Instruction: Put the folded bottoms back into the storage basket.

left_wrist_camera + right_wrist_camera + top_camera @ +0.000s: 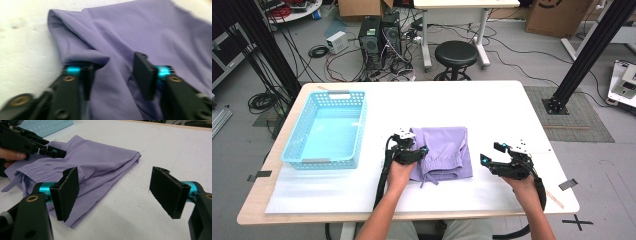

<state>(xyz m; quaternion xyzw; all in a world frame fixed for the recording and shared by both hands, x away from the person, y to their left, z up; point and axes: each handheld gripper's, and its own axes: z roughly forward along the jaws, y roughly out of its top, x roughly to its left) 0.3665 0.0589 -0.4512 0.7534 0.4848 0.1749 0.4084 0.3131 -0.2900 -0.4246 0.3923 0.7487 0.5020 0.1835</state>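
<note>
**Folded shorts still on the table, basket still empty**

The left gripper [413,151] sits at the centre of the high view, on the left edge of the folded purple shorts [446,150]. In the left gripper view its jaws stand partly apart over the cloth, one beside a raised fold, neither pad clearly pressing on it. The right gripper [498,156], right of centre, hovers just beside the shorts with its jaws wide apart and nothing between them.

The shorts look neatly folded, drawstring toward the bottom of the frame, so the folding seems done. What is probably left is to take hold and carry them to the light blue basket [357,125] at centre left, which holds nothing.

The white table [492,105] is otherwise bare. Beyond it, at the top, stand a black stool [456,54], computer towers [379,34], loose cables and cardboard boxes.
</note>
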